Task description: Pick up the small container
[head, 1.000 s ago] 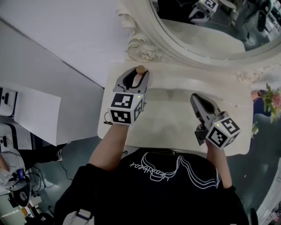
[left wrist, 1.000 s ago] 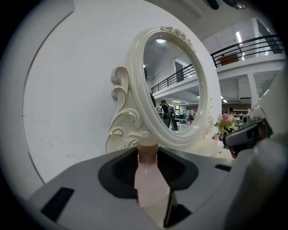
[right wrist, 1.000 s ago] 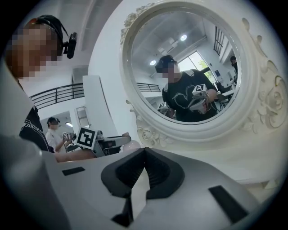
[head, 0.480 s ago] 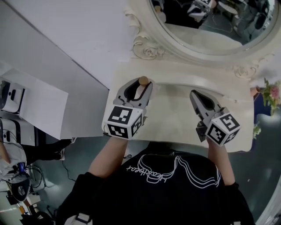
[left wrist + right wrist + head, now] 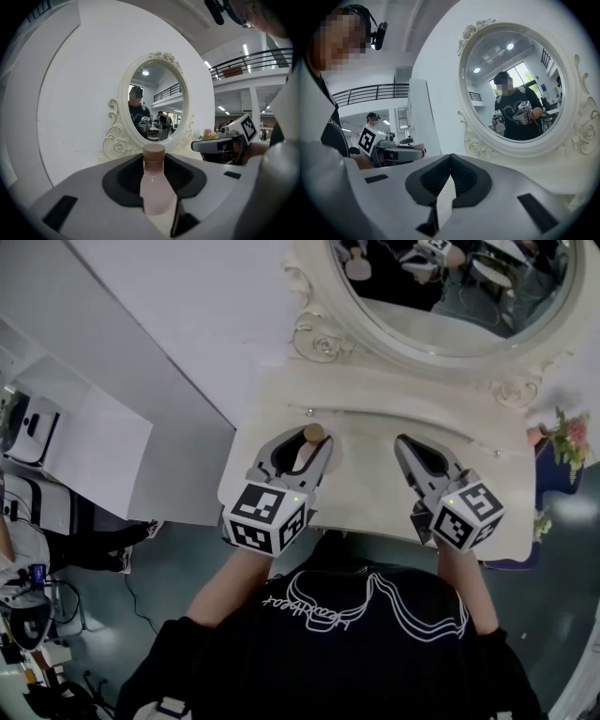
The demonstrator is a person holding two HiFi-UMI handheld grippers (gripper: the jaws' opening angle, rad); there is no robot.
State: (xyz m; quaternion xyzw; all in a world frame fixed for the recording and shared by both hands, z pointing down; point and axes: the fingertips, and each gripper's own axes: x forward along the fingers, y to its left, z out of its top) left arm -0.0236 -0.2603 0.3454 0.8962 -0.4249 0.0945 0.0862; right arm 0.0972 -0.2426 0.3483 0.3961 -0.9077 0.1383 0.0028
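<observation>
The small container [image 5: 153, 185] is a pale pink bottle with a brown cap [image 5: 312, 433]. It stands upright between the jaws of my left gripper [image 5: 313, 444], which is shut on its body and holds it above the white dressing table [image 5: 370, 484]. My right gripper [image 5: 405, 448] hovers to the right over the same table, jaws closed tip to tip with nothing between them [image 5: 449, 159]. In the left gripper view the bottle's cap [image 5: 153, 152] rises just past the jaw tips, with the oval mirror [image 5: 154, 105] behind it.
An ornate white oval mirror [image 5: 441, 296] stands at the back of the table against a white wall. Pink flowers [image 5: 567, 432] sit at the table's right end. A white shelf unit [image 5: 84, 456] and floor clutter lie to the left.
Both grippers sit nearer the table's front edge in the head view, and the mirror has slid up the frame. The left gripper still holds the bottle.
</observation>
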